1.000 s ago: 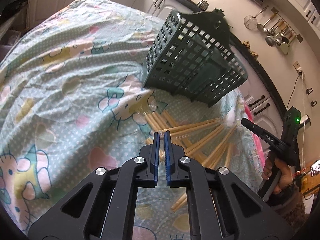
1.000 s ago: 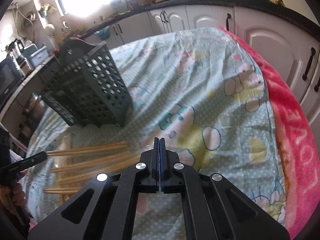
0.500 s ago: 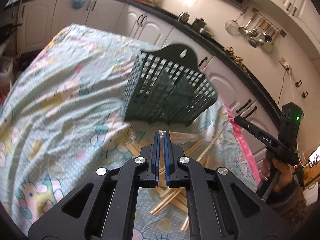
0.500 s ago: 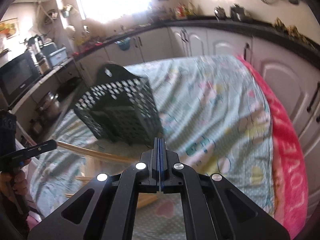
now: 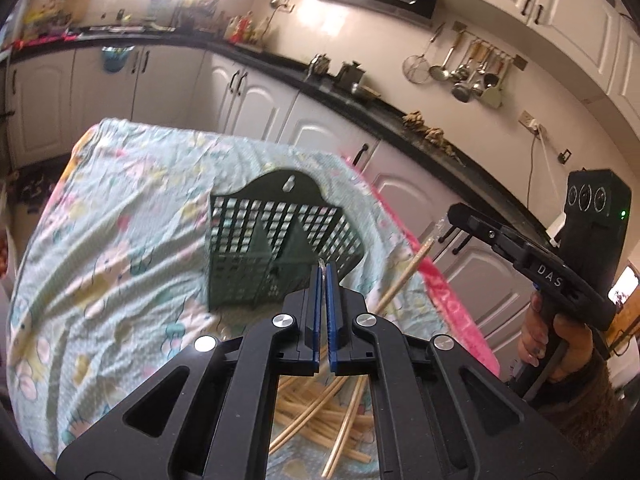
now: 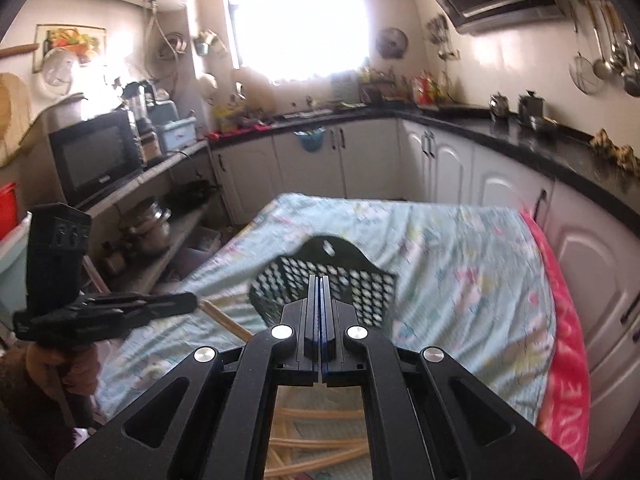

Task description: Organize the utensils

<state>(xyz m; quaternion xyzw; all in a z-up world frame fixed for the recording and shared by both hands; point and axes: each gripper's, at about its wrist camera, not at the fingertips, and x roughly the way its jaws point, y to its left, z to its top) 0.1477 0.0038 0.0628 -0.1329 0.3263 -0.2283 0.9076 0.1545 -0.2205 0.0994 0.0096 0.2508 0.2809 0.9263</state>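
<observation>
A dark green perforated utensil basket (image 5: 276, 244) stands on the cloth-covered table; it also shows in the right wrist view (image 6: 332, 276). Several wooden chopsticks (image 5: 320, 412) lie in a pile on the near side of it, also low in the right wrist view (image 6: 320, 440). My left gripper (image 5: 322, 276) is shut on a chopstick whose clear-wrapped tip shows between the pads; the stick (image 6: 224, 318) slants down from it. My right gripper (image 6: 321, 284) is shut on another chopstick (image 5: 404, 276), lifted above the pile. Both grippers are raised in front of the basket.
The table wears a pale green cartoon cloth (image 5: 104, 216) with a pink towel edge (image 6: 568, 352) on the right. White cabinets (image 5: 256, 108) and a black counter ring the table. A microwave (image 6: 96, 156) stands on the left shelf.
Both grippers have risen and tilted up from the chopstick pile, each lifting a chopstick. The views now take in the basket's open top and the kitchen walls.
</observation>
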